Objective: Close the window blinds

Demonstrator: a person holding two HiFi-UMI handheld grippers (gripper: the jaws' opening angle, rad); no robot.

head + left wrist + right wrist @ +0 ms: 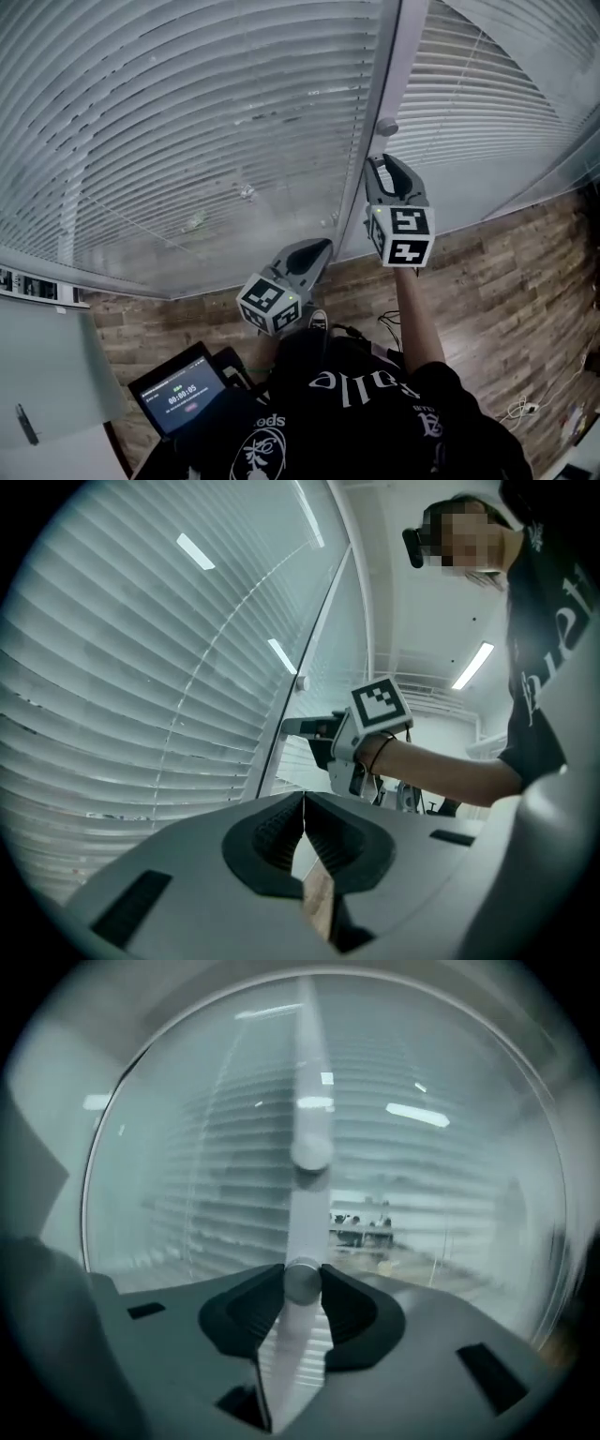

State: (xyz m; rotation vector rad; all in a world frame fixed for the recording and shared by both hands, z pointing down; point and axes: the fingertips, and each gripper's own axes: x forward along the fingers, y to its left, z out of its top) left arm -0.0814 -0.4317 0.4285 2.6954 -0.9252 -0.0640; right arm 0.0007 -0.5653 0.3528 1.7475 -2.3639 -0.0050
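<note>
R gripper (302, 1285): fingers (246, 1309) closed on round metal knob (302, 1279), pads touching both sides. Knob sits on pale vert. strip (309, 1072); 2nd knob (310, 1152) higher up. Horiz. blind slats (211, 1162) behind, blurred.

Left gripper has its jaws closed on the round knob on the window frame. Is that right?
No: the right gripper has its jaws closed on the round knob on the window frame, as the right gripper view shows. The left gripper is shut, empty.
</note>
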